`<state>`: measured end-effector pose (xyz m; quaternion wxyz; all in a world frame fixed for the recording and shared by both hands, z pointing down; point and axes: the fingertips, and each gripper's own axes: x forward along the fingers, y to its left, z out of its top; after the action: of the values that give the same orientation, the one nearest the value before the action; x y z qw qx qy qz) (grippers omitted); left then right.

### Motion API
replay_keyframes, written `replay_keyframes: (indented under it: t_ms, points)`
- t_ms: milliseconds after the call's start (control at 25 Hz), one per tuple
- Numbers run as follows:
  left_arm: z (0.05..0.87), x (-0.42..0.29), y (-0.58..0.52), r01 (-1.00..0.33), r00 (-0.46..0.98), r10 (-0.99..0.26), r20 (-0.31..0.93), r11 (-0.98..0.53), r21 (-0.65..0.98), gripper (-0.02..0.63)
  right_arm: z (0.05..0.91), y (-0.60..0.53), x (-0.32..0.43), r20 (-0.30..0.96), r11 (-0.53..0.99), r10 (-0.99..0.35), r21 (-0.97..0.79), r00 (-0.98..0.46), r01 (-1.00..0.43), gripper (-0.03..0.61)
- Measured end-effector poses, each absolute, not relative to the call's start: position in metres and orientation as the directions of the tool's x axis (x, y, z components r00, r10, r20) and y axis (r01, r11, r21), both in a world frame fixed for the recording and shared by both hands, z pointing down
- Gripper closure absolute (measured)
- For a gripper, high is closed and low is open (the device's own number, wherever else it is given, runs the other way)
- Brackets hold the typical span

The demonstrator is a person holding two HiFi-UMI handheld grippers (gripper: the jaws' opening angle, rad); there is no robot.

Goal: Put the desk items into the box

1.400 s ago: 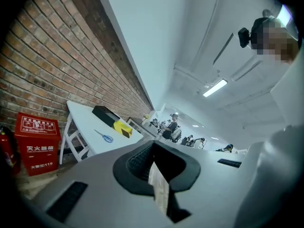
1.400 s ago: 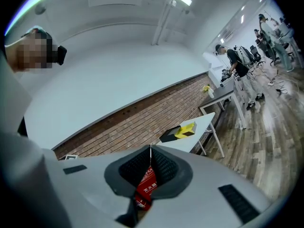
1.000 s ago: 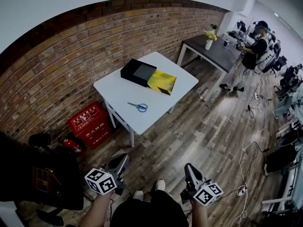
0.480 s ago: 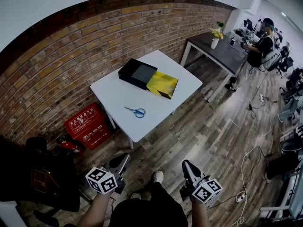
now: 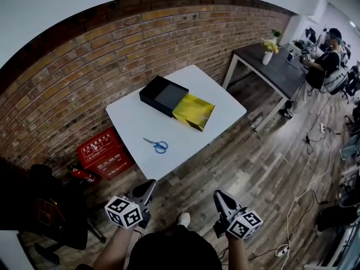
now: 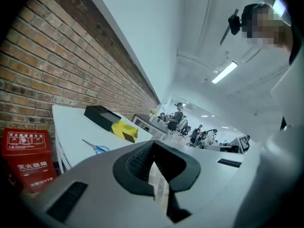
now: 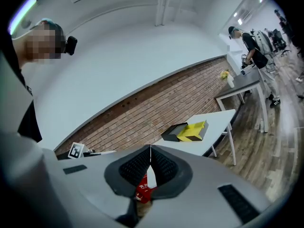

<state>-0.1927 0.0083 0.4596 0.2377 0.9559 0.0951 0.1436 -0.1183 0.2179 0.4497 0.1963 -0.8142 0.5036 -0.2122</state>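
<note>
The white surface [image 5: 135, 120] fills the middle of the head view, and it sits lower and closer to me than a second ago. The gap of wood floor between its near edge and my jaws has shrunk. The black box [image 5: 163, 93] lies toward the surface's upper part, with a yellow piece [image 5: 193, 111] against its lower-right end.

The scissors [image 5: 156, 145] lie alone near the front edge. Their long axis runs from upper left to lower right, with the blue handles at the lower-right end.

They sit almost straight up the frame from my left gripper [image 5: 150, 185], still well apart from it. My right gripper [image 5: 218, 196] is farther off to the right, so I judge the left is better placed to reach them. Both pairs of jaws are together with nothing between them.
</note>
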Motion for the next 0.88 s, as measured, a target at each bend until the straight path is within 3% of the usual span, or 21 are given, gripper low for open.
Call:
replay_keyframes:
  t_ms: [320, 880]
  points:
    - [0.471, -0.152, 0.016, 0.035, 0.949, 0.175, 0.261, -0.885, 0.465, 0.6, 0.456, 0.216, -0.07, 0.127, -0.312, -0.948, -0.559, 0.293, -0.768, 0.557]
    - [0.491, -0.13, -0.005, -0.075, 0.943, 0.093, 0.319, -0.876, 0.477, 0.6, 0.465, 0.207, -0.027, 0.146, -0.271, -0.962, -0.564, 0.229, -0.78, 0.557]
